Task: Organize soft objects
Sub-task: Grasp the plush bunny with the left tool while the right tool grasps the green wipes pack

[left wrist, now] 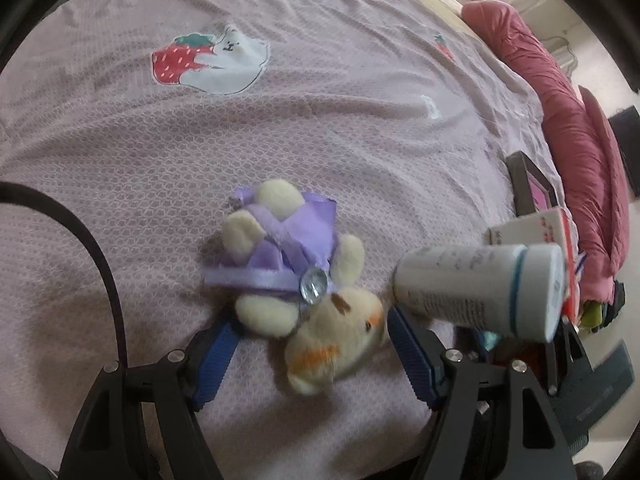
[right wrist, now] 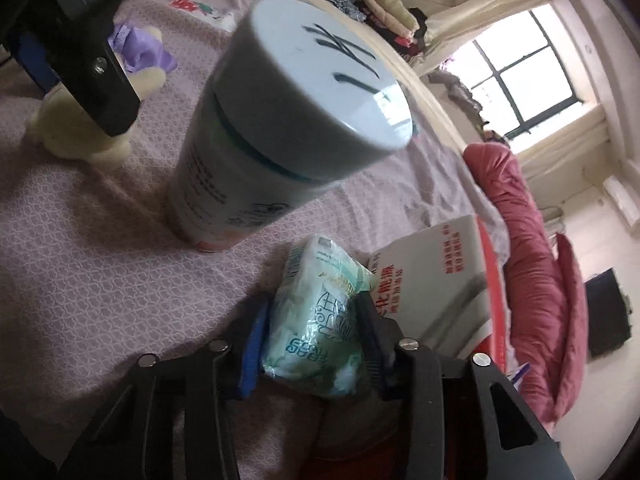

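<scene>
A cream plush bear [left wrist: 296,280] in a purple dress lies on the pink bedspread [left wrist: 280,128]. My left gripper [left wrist: 310,320] points down over it. Its blue fingers [left wrist: 216,360] stand open on either side of the bear's head without pressing on it. In the right wrist view my right gripper [right wrist: 314,320] is shut on a green-and-white tissue pack [right wrist: 316,276], with a blue pad against each side of it. The plush bear [right wrist: 100,136] shows at the upper left there, partly hidden behind the left gripper's black body [right wrist: 92,48].
A tall white canister [right wrist: 280,120] with black handwriting on its lid stands on the bed between the two grippers; it is also seen as the white canister [left wrist: 480,288]. A white-and-red box [right wrist: 440,280] lies beside the tissue pack. A red quilt [right wrist: 532,280] lines the bed's edge, near a dark frame [left wrist: 528,184].
</scene>
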Motion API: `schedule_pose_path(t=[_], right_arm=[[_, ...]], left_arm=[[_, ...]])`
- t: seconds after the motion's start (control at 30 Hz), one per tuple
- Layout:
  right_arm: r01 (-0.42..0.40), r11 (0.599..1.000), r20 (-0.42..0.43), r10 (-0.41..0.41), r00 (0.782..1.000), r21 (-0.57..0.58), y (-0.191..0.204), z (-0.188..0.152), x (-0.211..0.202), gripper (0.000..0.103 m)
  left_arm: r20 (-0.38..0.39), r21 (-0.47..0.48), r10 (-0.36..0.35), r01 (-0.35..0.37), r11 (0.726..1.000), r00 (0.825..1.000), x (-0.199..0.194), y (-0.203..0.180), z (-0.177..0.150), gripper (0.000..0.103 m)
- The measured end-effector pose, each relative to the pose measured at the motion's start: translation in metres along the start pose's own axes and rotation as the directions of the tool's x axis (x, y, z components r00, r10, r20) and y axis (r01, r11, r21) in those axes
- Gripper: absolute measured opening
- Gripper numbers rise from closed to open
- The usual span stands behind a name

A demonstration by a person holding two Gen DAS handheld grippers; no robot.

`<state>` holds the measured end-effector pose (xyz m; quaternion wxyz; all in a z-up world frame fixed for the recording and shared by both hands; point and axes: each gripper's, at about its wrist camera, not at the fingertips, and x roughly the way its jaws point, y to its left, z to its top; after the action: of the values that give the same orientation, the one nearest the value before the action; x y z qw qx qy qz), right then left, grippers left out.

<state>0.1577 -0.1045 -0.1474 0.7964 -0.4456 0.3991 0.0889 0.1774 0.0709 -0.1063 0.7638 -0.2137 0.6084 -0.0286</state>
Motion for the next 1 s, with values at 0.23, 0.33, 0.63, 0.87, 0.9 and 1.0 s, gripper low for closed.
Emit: schedule_pose_path(t=[0.23, 0.33, 0.63, 0.87, 0.9, 1.0], right_arm=[[-0.148, 0.981, 0.045, 0.143, 0.989, 0.125, -0.035, -0.001, -0.014, 0.031], [-0.209, 0.96, 0.073, 0.198, 0.977, 0.187, -0.054, -0.003, -0.023, 0.031], [-0.308, 0.883, 0.185, 0.257, 0.949, 0.354, -0.1, -0.012, -0.073, 0.031], [-0.363, 0.825, 0.256, 0.274, 0.927, 0.433, -0.126, -0.022, -0.096, 0.031], [-0.368, 0.818, 0.263, 0.274, 0.925, 0.442, -0.129, -0.023, -0.1, 0.031], [-0.381, 0.798, 0.286, 0.271, 0.919, 0.468, -0.137, -0.027, -0.108, 0.031]], left_arm=[[0.007, -0.017, 0.033, -0.032, 0.999, 0.999, 0.014, -0.005, 0.006, 0.078], [-0.018, -0.021, 0.081, -0.081, 0.996, 0.997, 0.023, -0.011, 0.009, 0.078], [-0.068, 0.027, 0.233, -0.232, 0.972, 0.97, 0.035, -0.034, 0.015, 0.071], [-0.01, 0.006, 0.166, -0.166, 0.986, 0.986, 0.01, -0.03, 0.004, 0.057], [0.002, 0.001, 0.16, -0.16, 0.987, 0.987, 0.005, -0.03, 0.002, 0.057], [0.067, -0.011, 0.136, -0.135, 0.991, 0.989, -0.021, -0.036, -0.004, 0.057]])
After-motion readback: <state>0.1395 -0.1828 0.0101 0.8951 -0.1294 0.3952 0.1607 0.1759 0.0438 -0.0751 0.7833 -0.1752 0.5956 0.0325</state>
